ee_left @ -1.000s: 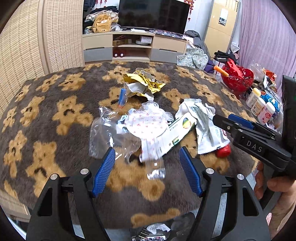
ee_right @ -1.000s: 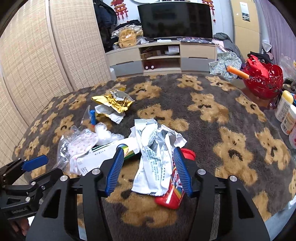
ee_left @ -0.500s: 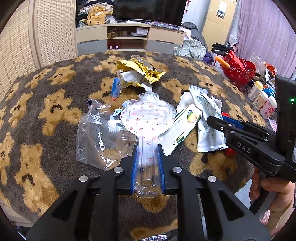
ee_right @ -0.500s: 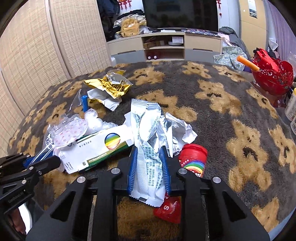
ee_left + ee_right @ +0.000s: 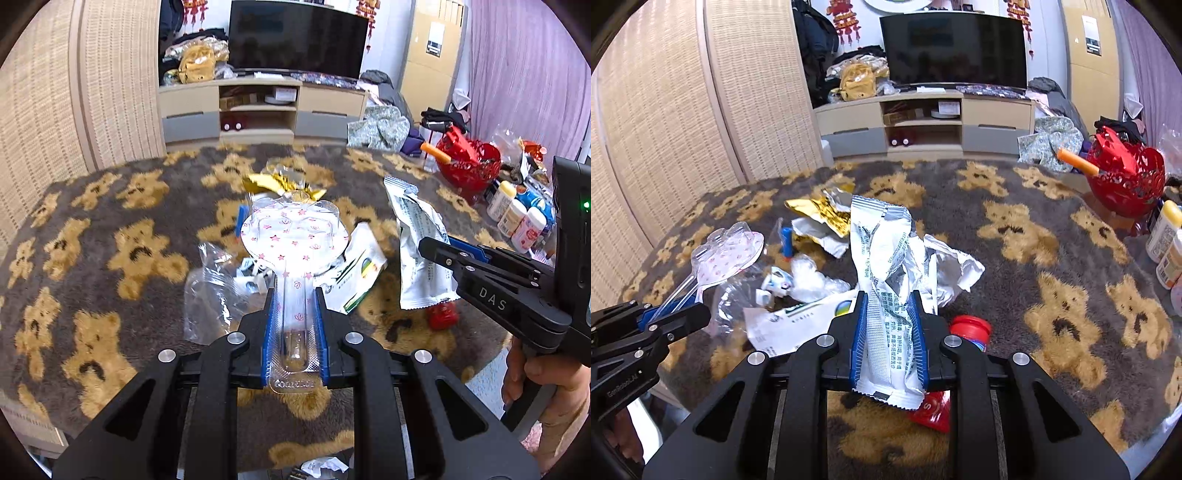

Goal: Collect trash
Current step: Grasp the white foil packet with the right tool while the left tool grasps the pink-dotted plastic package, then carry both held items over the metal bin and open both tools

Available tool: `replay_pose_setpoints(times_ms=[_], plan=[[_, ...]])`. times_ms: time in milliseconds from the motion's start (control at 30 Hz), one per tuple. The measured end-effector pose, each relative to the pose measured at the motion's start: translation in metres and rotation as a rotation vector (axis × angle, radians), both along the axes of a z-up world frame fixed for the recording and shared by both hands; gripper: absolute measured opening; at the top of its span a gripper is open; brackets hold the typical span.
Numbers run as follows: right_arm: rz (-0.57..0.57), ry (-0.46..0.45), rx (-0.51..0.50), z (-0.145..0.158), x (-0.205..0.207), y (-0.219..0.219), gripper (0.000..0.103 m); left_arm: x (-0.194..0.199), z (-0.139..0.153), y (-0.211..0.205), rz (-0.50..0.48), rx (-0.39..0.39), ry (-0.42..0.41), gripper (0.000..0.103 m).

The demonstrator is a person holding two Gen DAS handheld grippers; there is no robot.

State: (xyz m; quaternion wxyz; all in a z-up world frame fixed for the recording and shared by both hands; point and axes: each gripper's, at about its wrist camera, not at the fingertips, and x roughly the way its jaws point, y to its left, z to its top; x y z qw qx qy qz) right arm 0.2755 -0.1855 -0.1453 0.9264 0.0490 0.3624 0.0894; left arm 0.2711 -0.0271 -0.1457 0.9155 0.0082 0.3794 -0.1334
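Trash pile crowds the blanket's left; right side open up to red basket.

- A bear-patterned blanket is spread underneath.
- A red basket is seen far right, with bottles nearby.
- A television is set above a low cabinet, far.

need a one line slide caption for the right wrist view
Right gripper shut on a silver-white wrapper, raised above litter on the bear-print blanket.
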Motion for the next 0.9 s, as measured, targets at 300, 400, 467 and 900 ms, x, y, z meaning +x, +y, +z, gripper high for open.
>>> replay_pose_setpoints(times_ms=[300, 400, 467, 900], plan=[[0.025, -0.064, 0.022, 0.045, -0.043, 0.005, 0.024, -0.048, 0.039, 0.002, 0.006, 0.002, -0.07, 0.017], [0.036, -0.085, 0.018, 0.058, -0.06, 0.007, 0.024, -0.07, 0.047, 0.005, 0.01, -0.006, -0.081, 0.017], [0.04, -0.096, 0.017, 0.065, -0.073, 0.008, 0.024, -0.083, 0.05, 0.006, 0.01, -0.011, -0.084, 0.017], [0.058, -0.095, -0.009, 0.07, -0.152, 0.007, 0.024, -0.165, 0.043, 0.007, -0.006, -0.023, -0.082, 0.017]])
